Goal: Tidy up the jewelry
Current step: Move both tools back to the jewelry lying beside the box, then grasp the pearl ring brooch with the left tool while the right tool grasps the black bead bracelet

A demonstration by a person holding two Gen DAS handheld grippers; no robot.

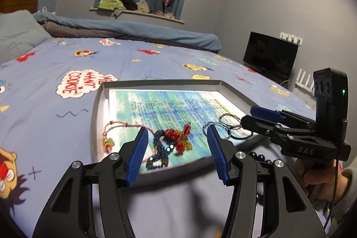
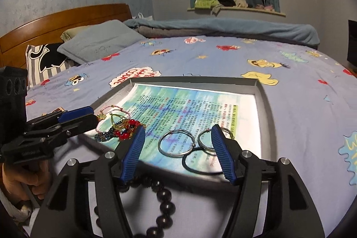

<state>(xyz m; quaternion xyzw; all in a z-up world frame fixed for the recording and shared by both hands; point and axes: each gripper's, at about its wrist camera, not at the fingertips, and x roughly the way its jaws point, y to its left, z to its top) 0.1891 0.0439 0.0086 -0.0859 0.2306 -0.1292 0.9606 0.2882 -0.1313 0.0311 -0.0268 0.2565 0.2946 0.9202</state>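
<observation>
Grey cardboard forms a shallow tray (image 2: pixel 264 99) lying on the bed (image 2: pixel 200 55), lined with a printed blue-green sheet (image 2: pixel 183 104). Inside it, at the near left, sits a tangle of red, gold and blue beaded jewelry (image 1: pixel 171 144) with a pink cord bracelet (image 1: pixel 125 126) trailing off to its left. At the near right lie two silver hoops (image 2: pixel 176 143) touching a black loop (image 2: pixel 196 162). A dark bead bracelet (image 2: pixel 164 197) rests on the bedsheet outside the tray's near edge. The left gripper (image 1: pixel 177 146) is spread wide over the beaded tangle, holding nothing. The right gripper (image 2: pixel 176 148) is likewise released, its fingers straddling the hoops.
</observation>
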